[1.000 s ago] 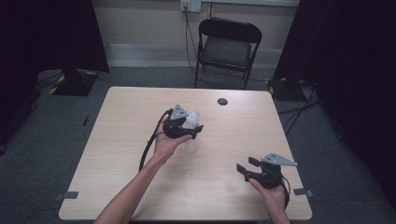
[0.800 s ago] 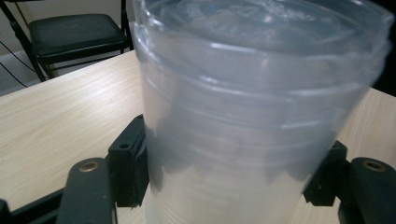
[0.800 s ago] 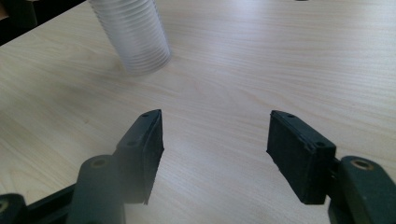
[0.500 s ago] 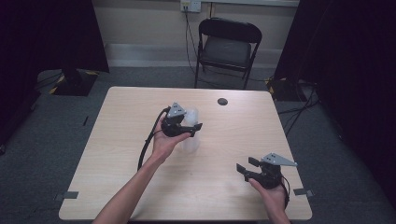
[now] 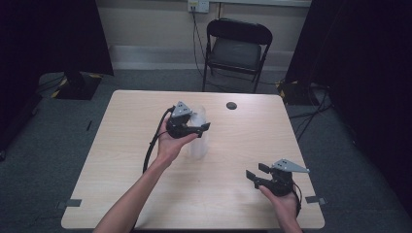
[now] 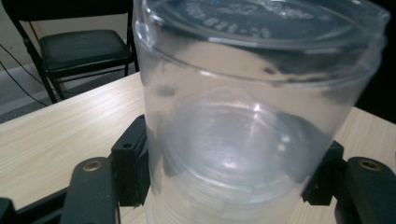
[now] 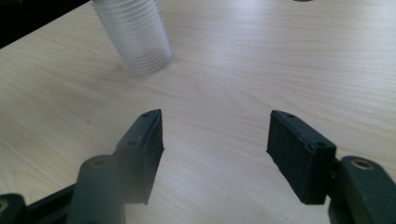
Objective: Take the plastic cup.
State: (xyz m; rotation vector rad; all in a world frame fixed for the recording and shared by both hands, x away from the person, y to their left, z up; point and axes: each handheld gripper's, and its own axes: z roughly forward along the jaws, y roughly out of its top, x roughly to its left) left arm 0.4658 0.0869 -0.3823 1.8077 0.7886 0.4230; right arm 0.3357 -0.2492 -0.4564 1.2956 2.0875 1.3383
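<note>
A tall stack of clear plastic cups (image 5: 199,145) stands upside down near the middle of the table; its ribbed side is also in the right gripper view (image 7: 135,37). My left gripper (image 5: 198,127) reaches in from the left at the stack's upper part. Its jaws have just been closing, and both pads (image 6: 133,163) now touch the sides of the top clear cup (image 6: 243,116) between them. My right gripper (image 5: 256,171) rests low at the table's front right. It is open, with bare tabletop between its fingers (image 7: 215,140).
A small black round disc (image 5: 231,105) lies at the table's far side. A black folding chair (image 5: 238,48) stands behind the light wooden table (image 5: 121,160). Dark curtains hang on both sides.
The left gripper's jaws have drawn in around the top of the cup stack, and the hand has shifted slightly. The right hand has stayed still.
</note>
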